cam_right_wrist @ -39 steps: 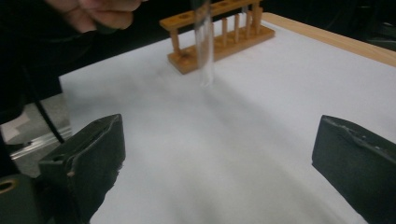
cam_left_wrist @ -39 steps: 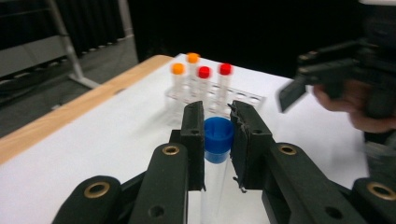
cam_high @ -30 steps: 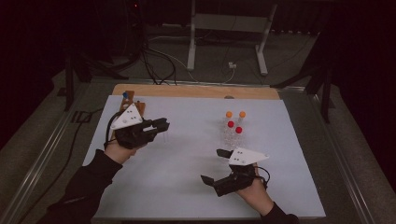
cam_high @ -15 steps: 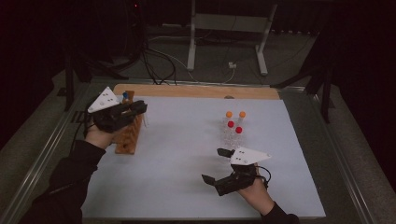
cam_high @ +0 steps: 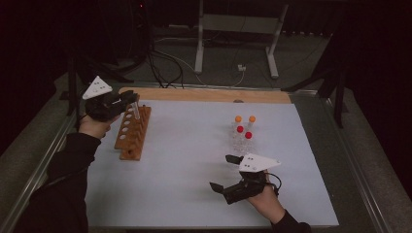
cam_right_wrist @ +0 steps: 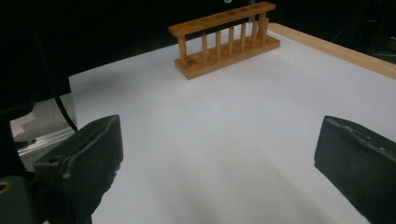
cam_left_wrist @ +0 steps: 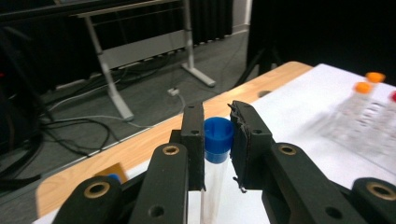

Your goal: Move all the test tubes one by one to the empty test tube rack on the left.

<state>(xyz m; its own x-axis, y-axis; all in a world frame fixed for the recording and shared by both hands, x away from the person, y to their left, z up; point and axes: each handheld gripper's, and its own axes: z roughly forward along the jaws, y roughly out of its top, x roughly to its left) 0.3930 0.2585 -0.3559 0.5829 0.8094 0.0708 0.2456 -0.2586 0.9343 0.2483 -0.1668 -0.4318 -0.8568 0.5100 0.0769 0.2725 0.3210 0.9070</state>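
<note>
High view: white tabletop [cam_high: 184,165], dark room.

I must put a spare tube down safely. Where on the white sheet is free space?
The wide middle strip between the wooden tube rack and the cluster of orange- and red-capped clear tubes is bare. It is crowded by that cluster and around the right tool.

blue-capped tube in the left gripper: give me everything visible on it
The tube is a clear, plastic-looking cylinder with a round blue cap. It stands roughly upright between the jaws of the left gripper, which sit close on either side just below and around the cap; whether they press it cannot be told. In the high view it hangs over the far end of the wooden rack, its lower end at or in a hole. Contents cannot be made out.
</note>
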